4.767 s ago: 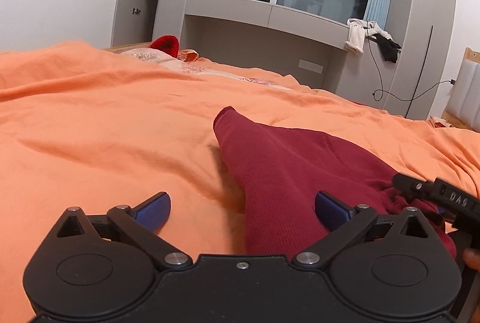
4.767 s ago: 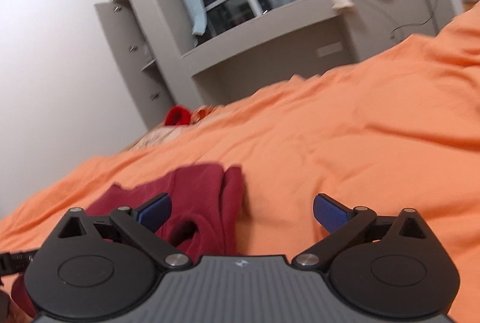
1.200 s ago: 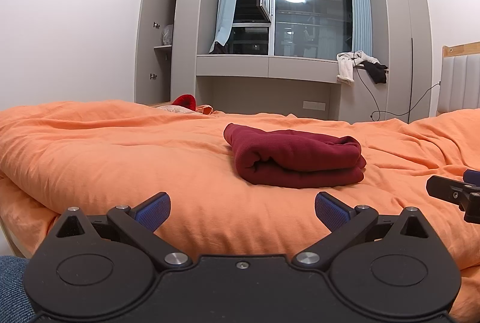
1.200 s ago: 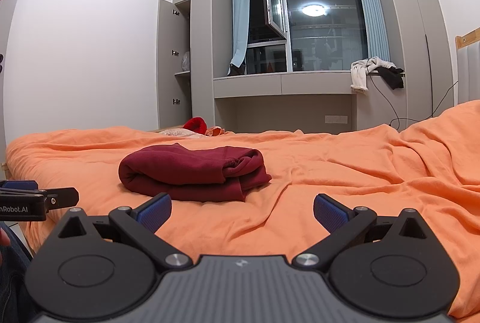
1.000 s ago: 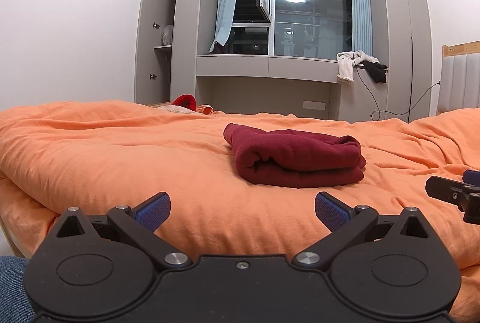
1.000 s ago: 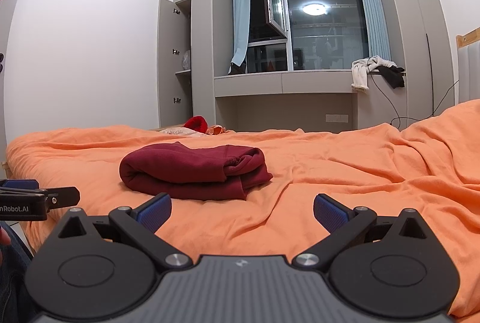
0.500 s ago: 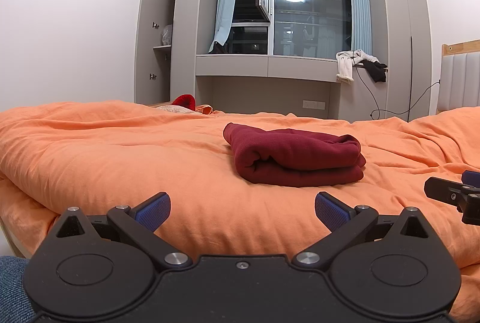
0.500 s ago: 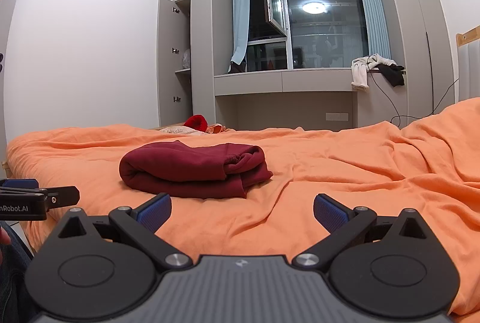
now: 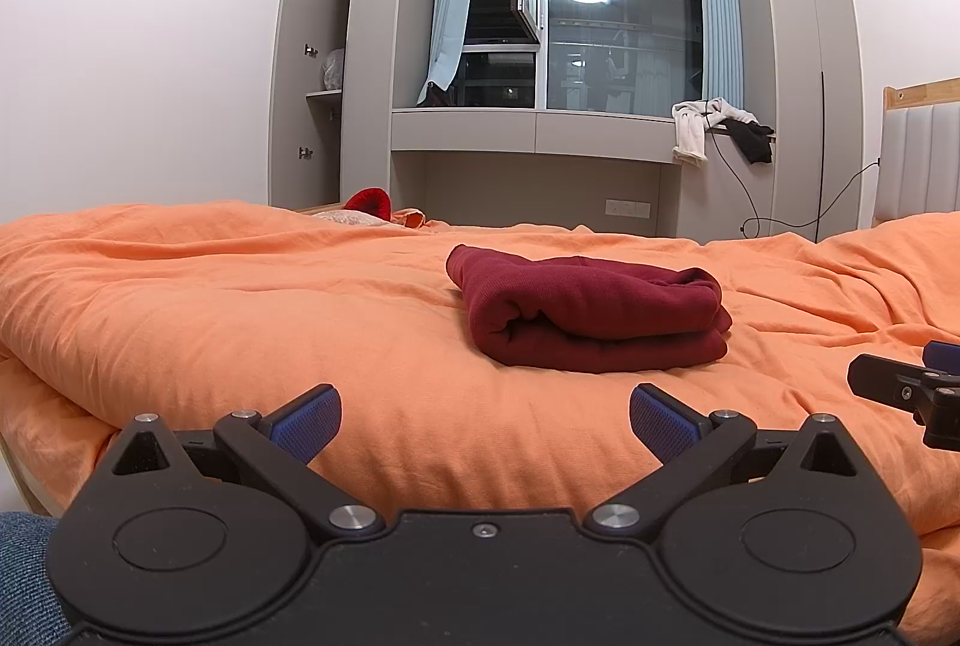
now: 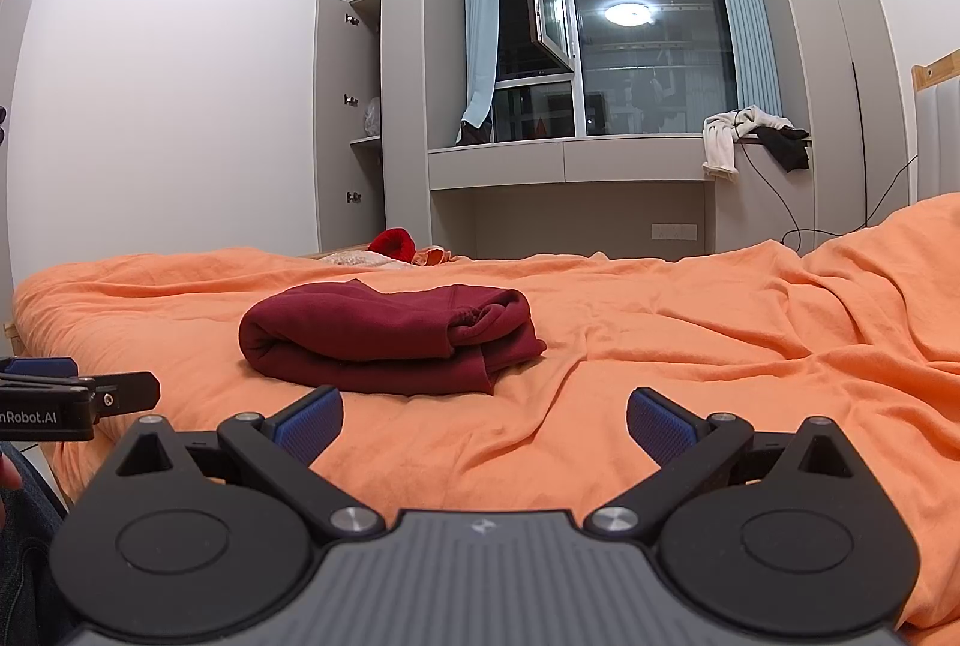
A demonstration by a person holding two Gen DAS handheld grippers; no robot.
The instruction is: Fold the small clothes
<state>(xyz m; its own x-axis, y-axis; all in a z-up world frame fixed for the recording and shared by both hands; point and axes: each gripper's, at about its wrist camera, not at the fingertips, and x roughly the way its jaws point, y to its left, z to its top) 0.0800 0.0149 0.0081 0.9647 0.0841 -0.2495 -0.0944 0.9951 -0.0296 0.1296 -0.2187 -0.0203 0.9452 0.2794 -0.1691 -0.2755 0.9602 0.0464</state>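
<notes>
About five seconds ago both tools were down at the dark red garment while it lay partly spread; now it sits folded into a thick bundle on the orange bedspread, well apart from both. Over the last second nothing has shifted. The left hand-held gripper has its jaws spread wide and holds nothing; the right hand-held gripper likewise. In each view the other tool is cut off at the frame edge. A red thing beyond the bed is too small to identify.
</notes>
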